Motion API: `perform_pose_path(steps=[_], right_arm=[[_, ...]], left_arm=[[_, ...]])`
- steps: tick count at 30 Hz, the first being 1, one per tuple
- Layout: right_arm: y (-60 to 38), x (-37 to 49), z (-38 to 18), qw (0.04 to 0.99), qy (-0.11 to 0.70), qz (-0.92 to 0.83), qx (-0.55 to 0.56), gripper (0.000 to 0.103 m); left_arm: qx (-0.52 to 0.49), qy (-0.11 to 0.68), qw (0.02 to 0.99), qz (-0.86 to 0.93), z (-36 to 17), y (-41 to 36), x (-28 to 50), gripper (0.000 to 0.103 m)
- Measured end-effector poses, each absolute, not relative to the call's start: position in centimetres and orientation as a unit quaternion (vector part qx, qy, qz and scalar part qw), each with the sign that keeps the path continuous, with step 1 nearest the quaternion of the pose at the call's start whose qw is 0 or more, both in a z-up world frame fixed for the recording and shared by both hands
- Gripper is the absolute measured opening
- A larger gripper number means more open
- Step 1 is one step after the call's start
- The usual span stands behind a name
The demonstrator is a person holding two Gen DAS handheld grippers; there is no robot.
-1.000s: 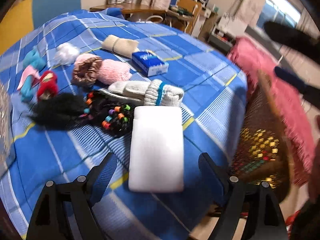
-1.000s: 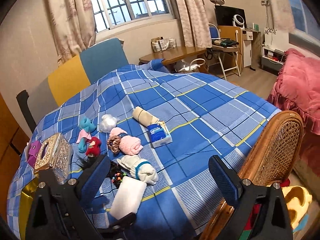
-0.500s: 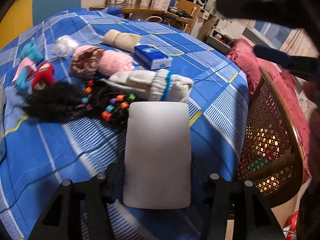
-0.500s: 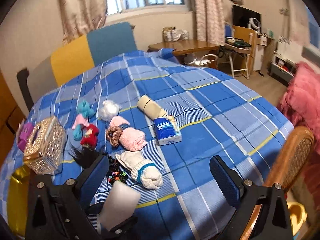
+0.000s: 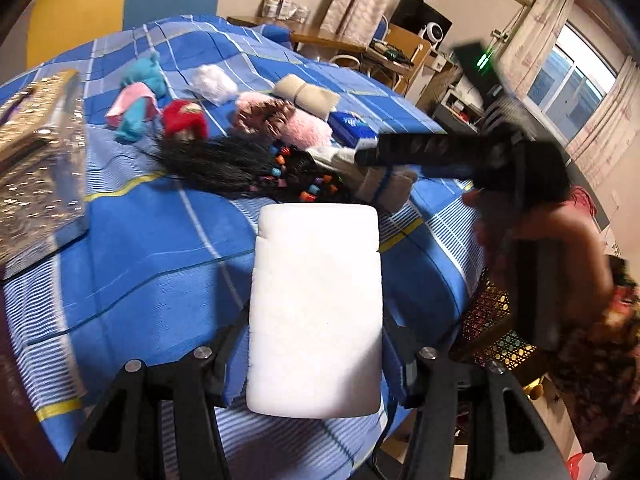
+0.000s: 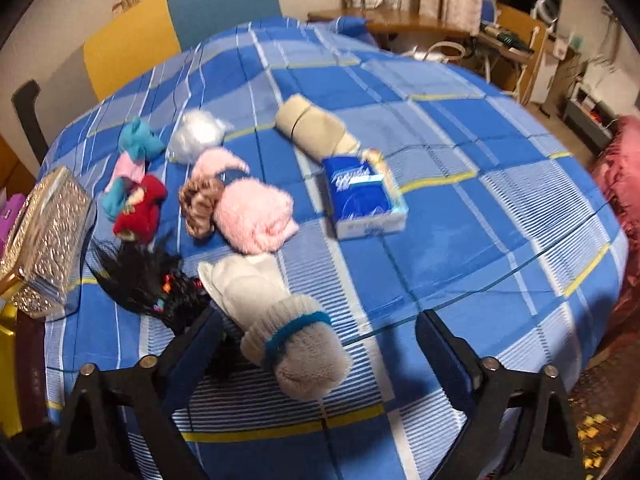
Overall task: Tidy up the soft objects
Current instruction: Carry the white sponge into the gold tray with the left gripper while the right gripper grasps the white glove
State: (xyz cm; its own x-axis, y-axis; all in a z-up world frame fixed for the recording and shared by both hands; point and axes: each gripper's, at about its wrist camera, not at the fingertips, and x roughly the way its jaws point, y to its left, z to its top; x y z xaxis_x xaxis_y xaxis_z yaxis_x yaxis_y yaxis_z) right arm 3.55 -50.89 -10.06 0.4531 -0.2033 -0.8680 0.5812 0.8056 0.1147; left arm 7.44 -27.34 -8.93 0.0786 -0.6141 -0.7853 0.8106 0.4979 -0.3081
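Left gripper [image 5: 316, 356] clamps white sponge block [image 5: 316, 304]. Right gripper [image 6: 320, 344], fingers closing, nothing pinched: rolled white sock [image 6: 280, 328] between, long axis pointing away, leaning left.

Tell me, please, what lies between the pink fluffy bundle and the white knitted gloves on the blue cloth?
Only bare blue checked cloth, seen in the right wrist view: a narrow strip separates the pink fluffy bundle from the white knitted gloves.

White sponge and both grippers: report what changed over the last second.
The left gripper closed on the white sponge, which had lain loose between its open fingers. The right gripper dropped toward the white gloves, its jaws closing, gloves not yet pinched. The other soft items kept their places on the blue cloth.
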Motion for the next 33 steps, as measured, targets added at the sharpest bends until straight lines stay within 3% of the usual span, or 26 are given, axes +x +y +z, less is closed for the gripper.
perform_pose_path(steps=[2,5,6,19,33], right_arm=[[-51.1,3.6,-11.1,0.819,0.477,-0.233,0.217,0.084],[-51.4,3.5,-11.8,0.816,0.475,-0.209,0.253,0.057],[-51.1,3.4,-11.9,0.818,0.474,-0.202,0.255,0.052],[-49.8,0.4,-8.0,0.834,0.417,-0.271,0.241,0.046],[-44.8,-1.5,-3.0,0.864,0.352,-0.248,0.262,0.046]], left_arm=[[0.099,0.467,0.730,-0.489,-8.2,-26.3,7.5,0.056],[0.086,0.464,0.738,-0.483,-7.0,-24.8,7.9,0.056],[0.083,0.463,0.739,-0.482,-6.8,-24.3,8.0,0.056],[0.029,0.440,0.808,-0.391,-2.2,-11.9,13.4,0.056],[0.030,0.513,0.833,-0.207,-8.0,0.8,23.4,0.056]])
